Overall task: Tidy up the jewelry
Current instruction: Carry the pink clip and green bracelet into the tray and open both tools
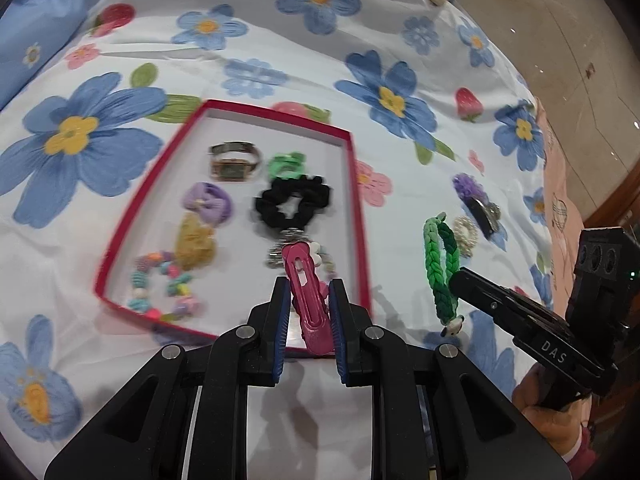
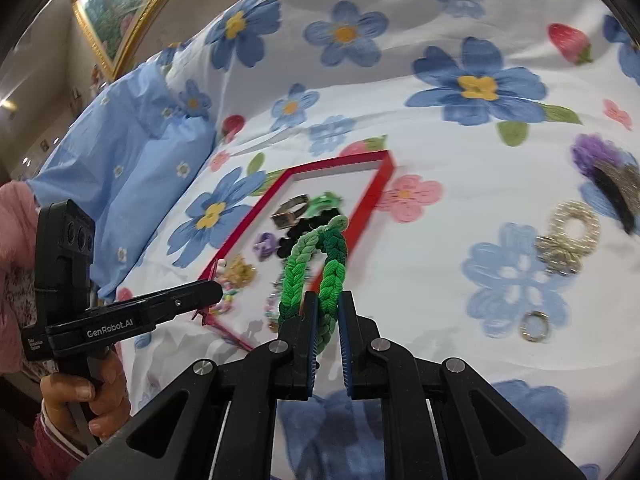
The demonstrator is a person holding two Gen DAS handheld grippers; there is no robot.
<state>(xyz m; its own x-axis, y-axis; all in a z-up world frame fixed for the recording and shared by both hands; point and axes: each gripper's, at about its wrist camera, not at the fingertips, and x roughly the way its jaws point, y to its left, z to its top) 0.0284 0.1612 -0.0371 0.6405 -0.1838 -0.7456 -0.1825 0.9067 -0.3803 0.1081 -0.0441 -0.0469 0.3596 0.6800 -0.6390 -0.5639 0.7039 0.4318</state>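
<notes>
Two claws are loaded at once. The left claw (image 1: 308,312) is clamped on a glossy pink hair clip (image 1: 306,292), a hard plastic sliver whose long axis runs straight forward between the pads and tips out over the near rim of the red box (image 1: 362,216). The right claw (image 2: 326,320) pinches one strand of a green braided bracelet (image 2: 316,268), a soft woven loop shading from pale to dark green, which stands up ahead of the pads.

The box lies directly ahead of the left claw and ahead-left of the right one, so the left is nearer (its clip probably needs only a short forward reach and a release). Inside, from near to far, sit a pastel bead bracelet (image 1: 164,288), a black scrunchie (image 1: 294,202) and a metal wristwatch (image 1: 234,162). On the flowered bedsheet (image 1: 100,60), beyond the box's right wall, a pearl ring-shaped piece (image 2: 574,226) and a purple fuzzy clip (image 2: 600,164) wait, with a small metal ring (image 2: 534,326) nearer.
</notes>
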